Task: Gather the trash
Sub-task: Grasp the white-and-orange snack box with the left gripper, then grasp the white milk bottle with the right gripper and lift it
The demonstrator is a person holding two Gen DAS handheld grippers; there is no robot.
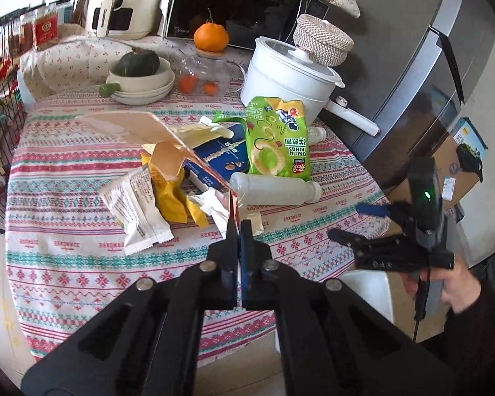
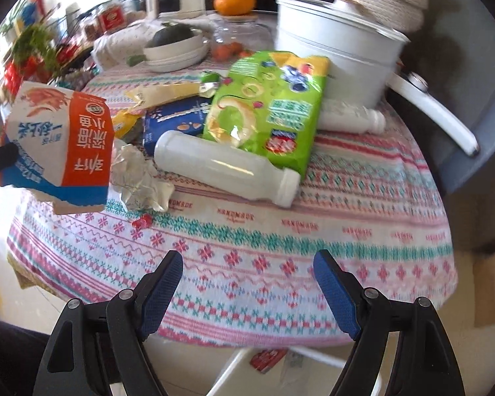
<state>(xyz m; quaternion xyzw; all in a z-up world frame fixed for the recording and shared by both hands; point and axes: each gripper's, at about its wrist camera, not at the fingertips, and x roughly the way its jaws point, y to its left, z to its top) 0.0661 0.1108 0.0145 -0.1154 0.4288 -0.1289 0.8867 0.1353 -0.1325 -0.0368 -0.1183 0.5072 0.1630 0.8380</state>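
Above the table's (image 2: 313, 231) near edge, the left gripper (image 1: 237, 227) pinches a torn snack carton (image 2: 59, 145) clear of the trash pile, presumably to bin it, while the right gripper (image 2: 247, 283) hangs wide open, empty, facing the plastic bottle (image 2: 221, 168).

Two bottles (image 2: 226, 173) (image 2: 349, 119), perhaps four wrappers (image 1: 279, 137)

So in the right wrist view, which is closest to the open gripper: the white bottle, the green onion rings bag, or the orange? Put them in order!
1. White bottle, lying in front.
2. Green onion rings bag, just behind.
3. Orange, at the back.
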